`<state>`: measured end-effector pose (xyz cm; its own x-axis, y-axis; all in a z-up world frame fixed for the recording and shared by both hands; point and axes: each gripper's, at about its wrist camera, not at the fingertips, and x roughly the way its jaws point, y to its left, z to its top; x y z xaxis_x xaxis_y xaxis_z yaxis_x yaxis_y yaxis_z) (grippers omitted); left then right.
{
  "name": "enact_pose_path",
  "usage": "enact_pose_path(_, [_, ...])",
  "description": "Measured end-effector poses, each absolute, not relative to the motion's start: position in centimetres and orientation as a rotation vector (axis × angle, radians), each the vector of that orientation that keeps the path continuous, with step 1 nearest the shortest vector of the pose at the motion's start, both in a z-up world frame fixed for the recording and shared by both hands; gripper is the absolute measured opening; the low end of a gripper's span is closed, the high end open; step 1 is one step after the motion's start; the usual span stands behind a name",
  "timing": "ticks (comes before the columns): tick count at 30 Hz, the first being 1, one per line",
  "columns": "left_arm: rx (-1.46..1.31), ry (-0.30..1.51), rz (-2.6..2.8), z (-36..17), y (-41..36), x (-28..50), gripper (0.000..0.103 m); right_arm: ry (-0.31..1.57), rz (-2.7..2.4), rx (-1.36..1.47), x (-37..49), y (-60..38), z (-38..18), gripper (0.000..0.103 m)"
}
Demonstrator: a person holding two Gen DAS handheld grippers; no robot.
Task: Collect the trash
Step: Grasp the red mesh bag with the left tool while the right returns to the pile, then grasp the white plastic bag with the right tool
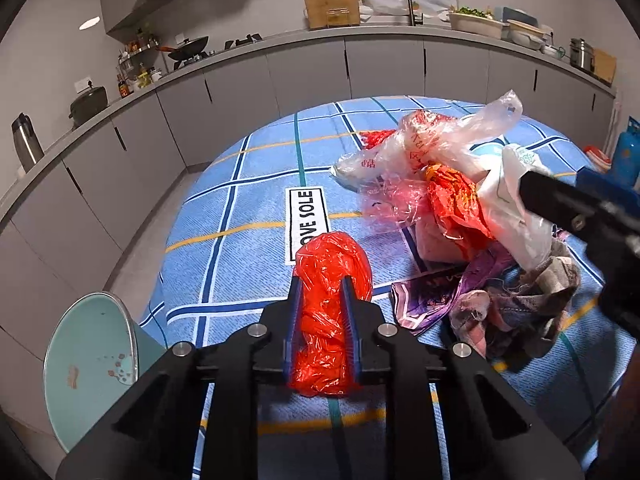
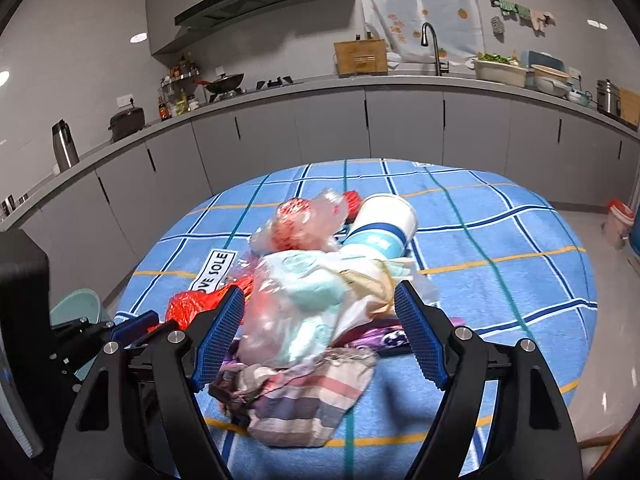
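Crumpled red plastic bag [image 1: 328, 304], glossy and twisted, pinched in left gripper [image 1: 323, 280] near tablecloth's [image 1: 240, 208] left edge; right gripper [image 2: 320, 312] spread wide, empty, around trash pile [image 2: 308, 300].

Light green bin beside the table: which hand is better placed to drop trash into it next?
Probably left. The left gripper is already shut on the red plastic bag, with the light green bin on its side. The right gripper is open around the pile.

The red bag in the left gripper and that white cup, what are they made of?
Red bag: thin glossy plastic film, translucent and crinkled, squeezed in the left gripper. White cup: probably coated paper, matte with a printed blue band; could be plastic.
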<state>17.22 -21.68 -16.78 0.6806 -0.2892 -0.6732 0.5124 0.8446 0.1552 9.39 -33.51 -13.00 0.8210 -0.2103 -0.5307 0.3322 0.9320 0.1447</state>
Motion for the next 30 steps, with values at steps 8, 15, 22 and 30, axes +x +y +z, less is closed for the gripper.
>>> enact_pose_path(8, [0.316,0.642,-0.425,-15.1,-20.0,16.9,0.019,0.538,-0.277,0.246,9.5,-33.4,-13.2,0.071])
enact_pose_path(15, [0.306,0.636,-0.429,-14.7,-19.6,16.6,0.019,0.574,-0.257,0.265,9.9,-33.2,-13.9,0.042])
enact_pose_path(22, [0.293,0.621,-0.426,-13.9,-18.9,16.3,0.019,0.548,-0.272,0.250,8.5,-33.0,-13.5,0.015])
enact_pose_path(30, [0.274,0.593,-0.418,-12.7,-17.9,15.6,0.019,0.495,-0.319,0.209,6.7,-32.6,-12.2,0.013])
